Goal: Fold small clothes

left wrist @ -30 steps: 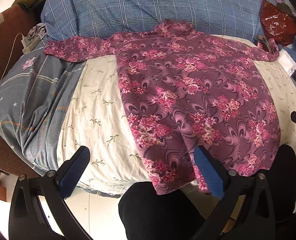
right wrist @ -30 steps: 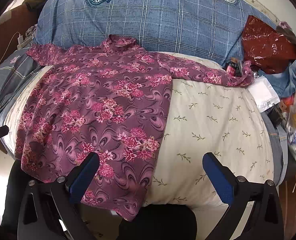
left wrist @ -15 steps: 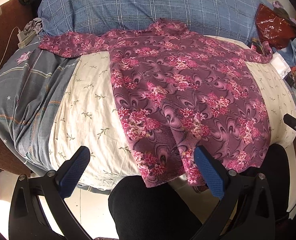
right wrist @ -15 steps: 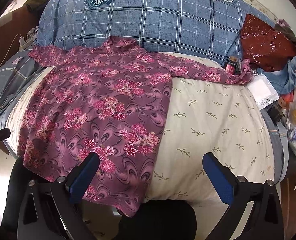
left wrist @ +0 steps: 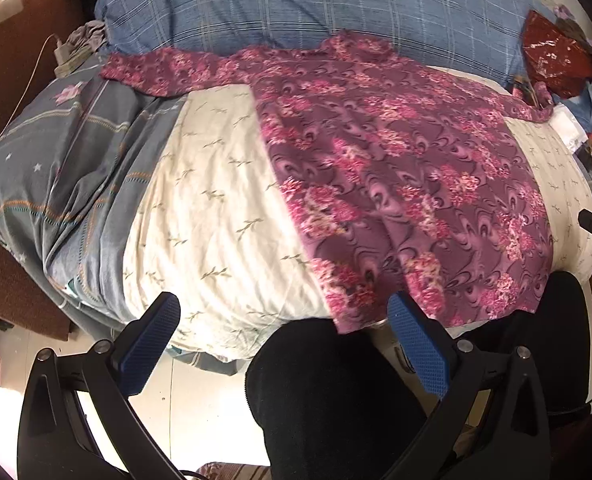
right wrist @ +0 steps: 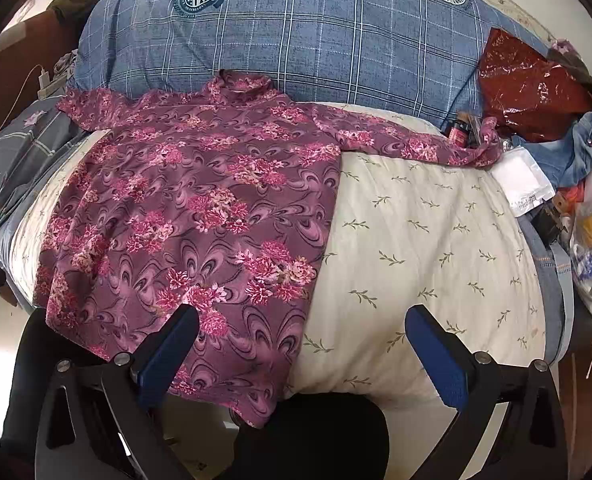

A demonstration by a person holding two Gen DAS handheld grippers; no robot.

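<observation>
A purple long-sleeved top with pink flowers (left wrist: 395,168) lies spread flat on a cream leaf-print bedcover (left wrist: 216,208), sleeves out to both sides, hem hanging over the near edge. It also shows in the right wrist view (right wrist: 200,216). My left gripper (left wrist: 284,344) is open and empty, held back from the bed near the hem's left corner. My right gripper (right wrist: 303,356) is open and empty, in front of the hem's right corner.
A blue checked pillow (right wrist: 296,40) lies behind the top. A grey quilt (left wrist: 56,168) bunches at the left. A red bag (right wrist: 531,84), a white packet (right wrist: 523,180) and clutter sit at the right. The person's dark-clad legs (left wrist: 327,400) are below the bed edge.
Both grippers have pulled back a little from the bed, the left one shifting leftward. The top has not moved. Both stay open.
</observation>
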